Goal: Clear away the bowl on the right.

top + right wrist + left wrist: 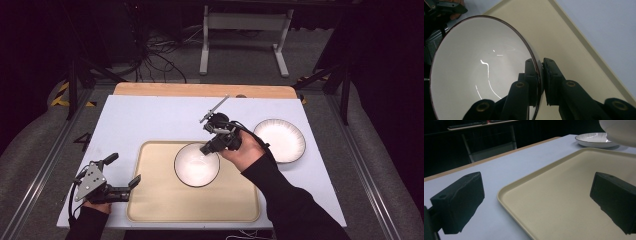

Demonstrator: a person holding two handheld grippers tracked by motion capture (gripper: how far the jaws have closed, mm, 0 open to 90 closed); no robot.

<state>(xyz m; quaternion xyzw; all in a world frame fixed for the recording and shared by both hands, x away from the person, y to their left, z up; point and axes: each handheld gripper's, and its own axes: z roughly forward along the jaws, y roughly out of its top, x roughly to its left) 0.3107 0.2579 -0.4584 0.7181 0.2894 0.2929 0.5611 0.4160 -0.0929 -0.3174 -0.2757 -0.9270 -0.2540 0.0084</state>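
Overhead, the right gripper (pixel 209 146) pinches the white bowl's (pixel 196 165) rim over the beige tray (pixel 150 200). Its left half lies bare. Wide open, the left gripper (pixel 123 170) straddles the tray's left edge, near the surface's (pixel 150 115) front-left corner.

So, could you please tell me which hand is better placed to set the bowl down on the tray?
The right. Its claw is shut on the white bowl rim, holding it over the beige tray. The left claw is open and empty at the tray's left edge.
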